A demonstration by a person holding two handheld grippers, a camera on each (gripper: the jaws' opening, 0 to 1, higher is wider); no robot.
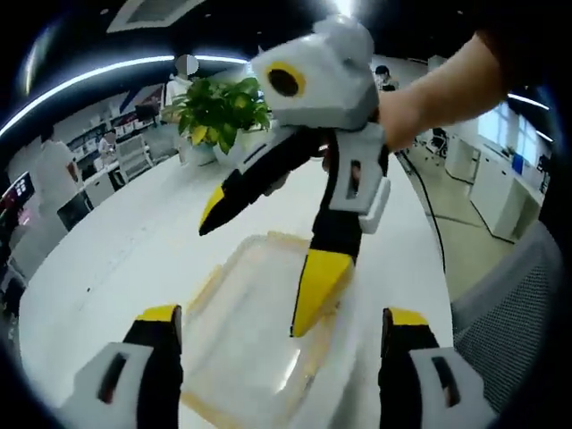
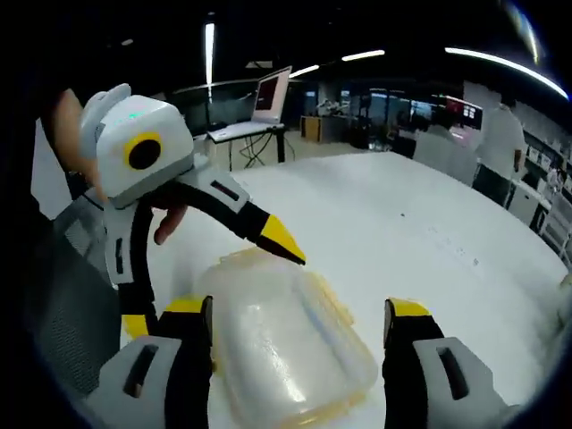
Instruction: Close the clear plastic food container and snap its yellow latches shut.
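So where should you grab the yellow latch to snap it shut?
Probably the long yellow latch along the container edge on the open table side. It lies flat and narrow, so bring the right tool down over it from above, one jaw on the lid and one outside, then squeeze.

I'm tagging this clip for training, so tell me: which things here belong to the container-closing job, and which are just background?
Job:
- clear plastic container with yellow latches
- left gripper, jaws open
- right gripper, jaws open

Background:
- white table
- potted plant
- laptop on a far desk
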